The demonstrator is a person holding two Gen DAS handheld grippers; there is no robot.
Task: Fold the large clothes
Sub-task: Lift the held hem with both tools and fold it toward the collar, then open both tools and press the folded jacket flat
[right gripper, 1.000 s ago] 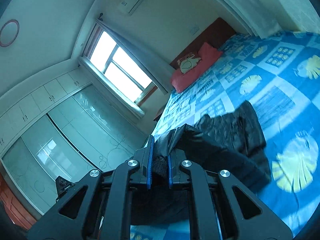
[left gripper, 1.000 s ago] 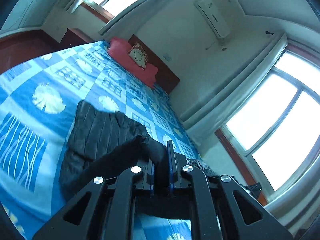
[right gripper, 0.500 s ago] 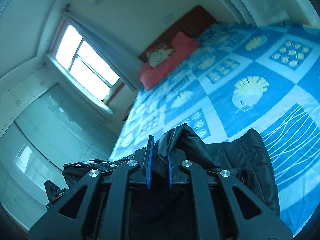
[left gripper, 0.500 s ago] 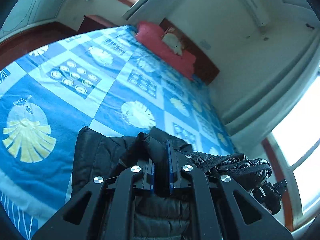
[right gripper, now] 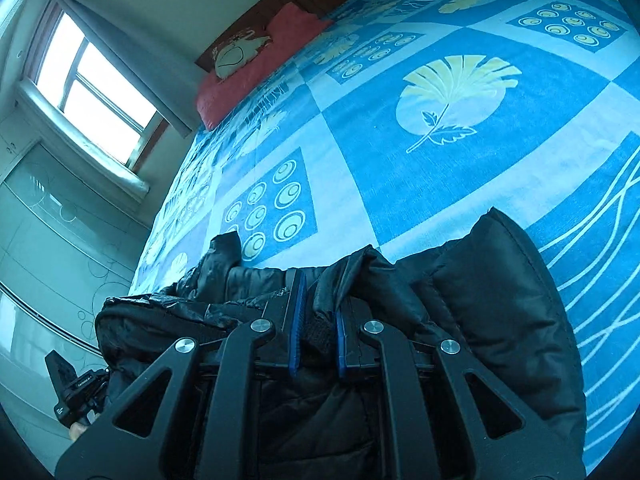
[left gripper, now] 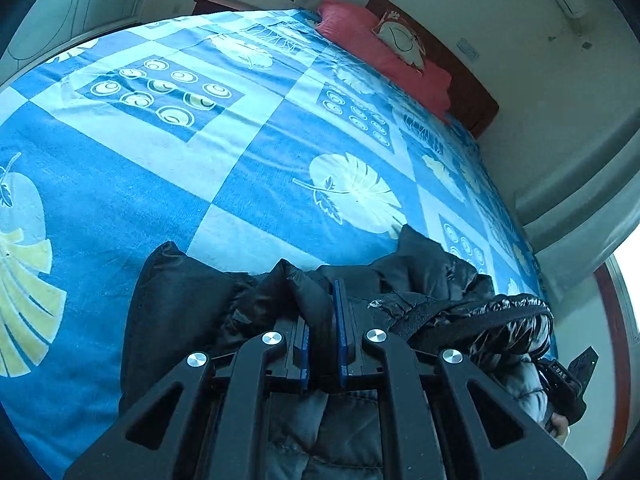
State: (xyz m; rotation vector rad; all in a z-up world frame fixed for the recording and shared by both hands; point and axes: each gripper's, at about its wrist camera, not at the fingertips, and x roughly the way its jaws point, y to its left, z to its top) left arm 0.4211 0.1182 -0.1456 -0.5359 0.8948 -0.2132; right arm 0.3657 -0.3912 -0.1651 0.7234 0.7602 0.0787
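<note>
A black puffer jacket (left gripper: pixel 180 312) lies on the blue patterned bedspread (left gripper: pixel 160 168), near its front edge. My left gripper (left gripper: pixel 322 304) is shut on a fold of the jacket's edge, low over the bed. In the right wrist view the same jacket (right gripper: pixel 492 312) spreads below my right gripper (right gripper: pixel 318 300), which is shut on another fold of its edge. The right gripper shows at the far right of the left wrist view (left gripper: pixel 568 376), and the left gripper at the far left of the right wrist view (right gripper: pixel 68 388). The jacket under both grippers is mostly hidden.
A red pillow (left gripper: pixel 384 56) with a cartoon cushion (left gripper: pixel 400 36) lies at the headboard (left gripper: pixel 476 96). A window with curtains (right gripper: pixel 100 92) and glass wardrobe doors (right gripper: pixel 48 220) stand on one side of the bed.
Both grippers have come down and forward with the jacket edge. The jacket was hanging lifted a second ago; now it is laid over itself on the bedspread.
</note>
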